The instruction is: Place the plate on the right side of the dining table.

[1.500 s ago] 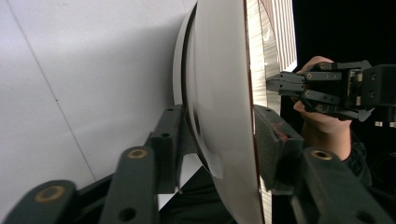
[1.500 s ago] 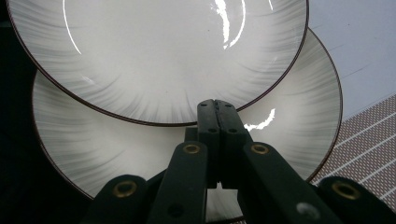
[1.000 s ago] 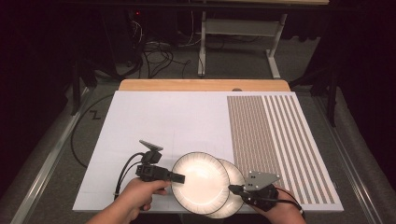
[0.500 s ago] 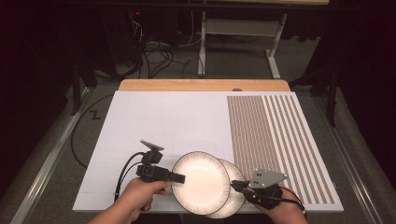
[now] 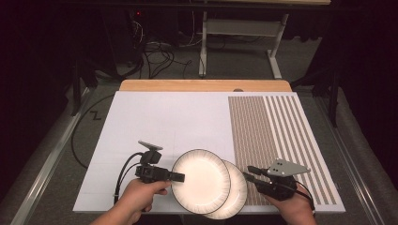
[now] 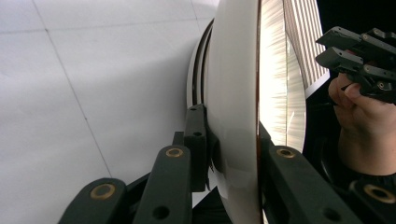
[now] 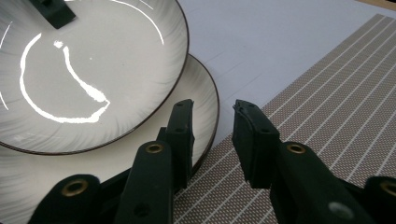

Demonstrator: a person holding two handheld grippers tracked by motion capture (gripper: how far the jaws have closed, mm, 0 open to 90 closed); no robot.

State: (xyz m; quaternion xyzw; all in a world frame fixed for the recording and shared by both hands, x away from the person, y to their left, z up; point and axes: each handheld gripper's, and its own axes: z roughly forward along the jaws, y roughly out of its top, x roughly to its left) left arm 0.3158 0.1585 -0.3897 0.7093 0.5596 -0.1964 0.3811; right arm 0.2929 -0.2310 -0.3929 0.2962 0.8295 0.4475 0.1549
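On the white table sheet, near its front edge, the upper round white dark-rimmed plate, pinched at its rim by the left gripper, overlaps the lower plate and could slip or knock it, while the right gripper waits apart-jawed and empty.

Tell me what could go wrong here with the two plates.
1. The left claw pinches the top plate only at its rim, so the plate may tip or slip out.
2. The top plate overlaps the lower plate; moving it could drag or knock that one.
3. The open right claw is beside the lower plate's edge and might bump it.
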